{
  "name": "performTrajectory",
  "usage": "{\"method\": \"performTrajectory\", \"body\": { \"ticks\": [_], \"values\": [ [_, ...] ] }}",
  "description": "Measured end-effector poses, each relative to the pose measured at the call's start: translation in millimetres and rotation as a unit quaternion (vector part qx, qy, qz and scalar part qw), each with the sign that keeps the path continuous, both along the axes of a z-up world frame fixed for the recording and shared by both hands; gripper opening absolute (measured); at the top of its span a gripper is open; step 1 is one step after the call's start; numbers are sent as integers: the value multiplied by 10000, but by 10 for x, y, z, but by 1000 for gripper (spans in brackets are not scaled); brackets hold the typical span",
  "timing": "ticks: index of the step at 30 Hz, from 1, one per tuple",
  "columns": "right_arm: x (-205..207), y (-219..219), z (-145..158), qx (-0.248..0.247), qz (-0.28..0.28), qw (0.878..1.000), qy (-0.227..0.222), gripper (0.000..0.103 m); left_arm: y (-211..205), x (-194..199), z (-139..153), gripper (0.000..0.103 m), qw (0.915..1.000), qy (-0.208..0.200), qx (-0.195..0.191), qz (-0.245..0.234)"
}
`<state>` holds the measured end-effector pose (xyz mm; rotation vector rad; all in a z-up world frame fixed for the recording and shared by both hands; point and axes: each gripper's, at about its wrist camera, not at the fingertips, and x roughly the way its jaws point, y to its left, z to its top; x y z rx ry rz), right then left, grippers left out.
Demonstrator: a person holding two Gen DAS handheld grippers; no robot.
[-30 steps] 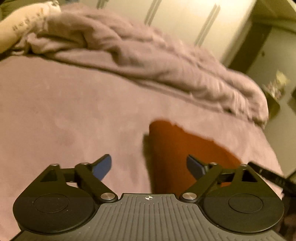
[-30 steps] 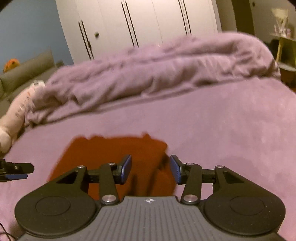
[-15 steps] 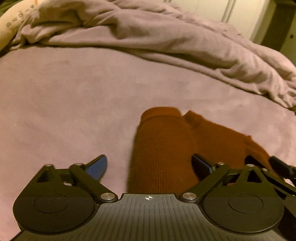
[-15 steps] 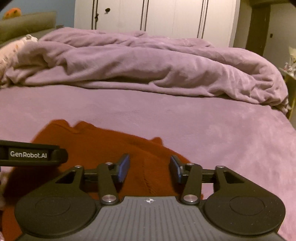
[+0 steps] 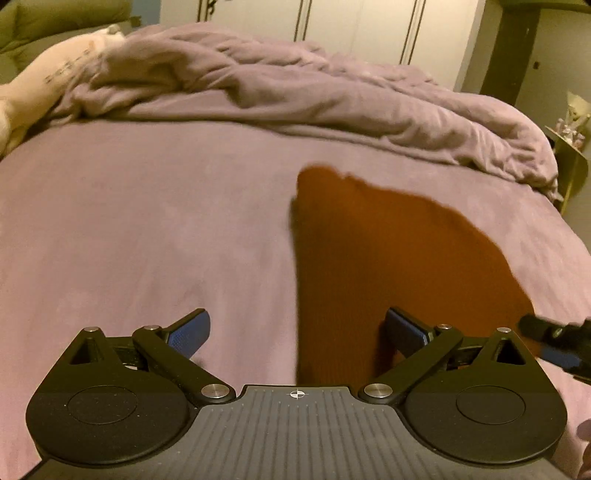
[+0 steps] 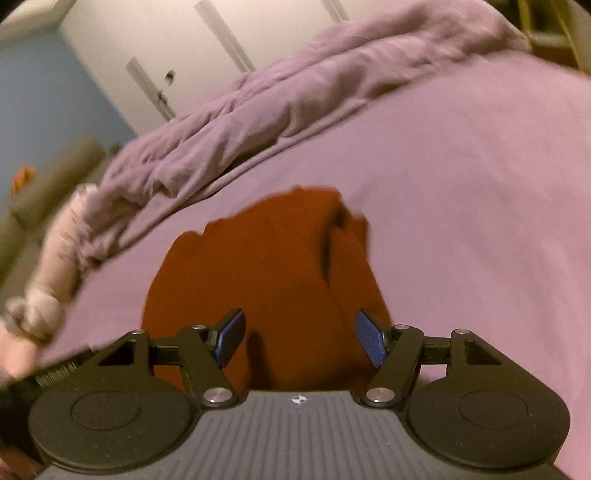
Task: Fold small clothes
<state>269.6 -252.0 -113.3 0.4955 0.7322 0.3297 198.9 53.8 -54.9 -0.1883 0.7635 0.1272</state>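
A rust-brown knitted garment (image 5: 380,258) lies flat on the purple bed sheet (image 5: 147,229), partly folded, with a dark crease near its far end in the right wrist view (image 6: 280,273). My left gripper (image 5: 295,334) is open and empty, just above the garment's near left edge. My right gripper (image 6: 299,338) is open and empty, its jaws spread over the garment's near end. The right gripper's finger shows at the right edge of the left wrist view (image 5: 554,343).
A crumpled purple duvet (image 5: 314,96) lies across the far side of the bed. A cream pillow (image 5: 48,88) sits at the far left. White wardrobe doors (image 5: 351,29) stand behind. A small side table (image 5: 572,155) stands past the bed's right edge.
The right gripper's jaws have opened wider and its view has tilted. Both grippers have shifted over the garment; the left one stays wide open.
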Motion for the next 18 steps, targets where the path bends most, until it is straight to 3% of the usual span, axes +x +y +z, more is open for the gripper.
{"method": "performTrajectory", "body": {
  "ticks": [2, 3, 6, 11, 15, 17, 18],
  "values": [
    [-212, -145, -47, 302, -180, 9991, 235, 61, -78, -151, -67, 103, 9998, 190, -28, -49],
    [-253, -220, -86, 647, -229, 9969, 389, 52, -120, -185, -120, 103, 9992, 394, -6, -42],
    [-278, -341, -169, 1505, -282, 9851, 777, 39, -202, -198, -223, 103, 9982, 593, 38, -89],
    [-105, -333, -169, 1956, -347, 9766, 819, 40, -161, -23, -303, 103, 9966, 735, 200, 319],
    [86, -266, -318, 2137, -511, 9688, 1146, 42, -27, 72, -289, 103, 9952, 804, -192, 533],
    [115, -241, -340, 2220, -557, 9658, 1216, 26, 59, 67, -252, 103, 9935, 781, -420, 709],
    [110, -239, -326, 2251, -546, 9654, 1199, 11, 106, 50, -247, 103, 9927, 776, -471, 798]
  ]
}}
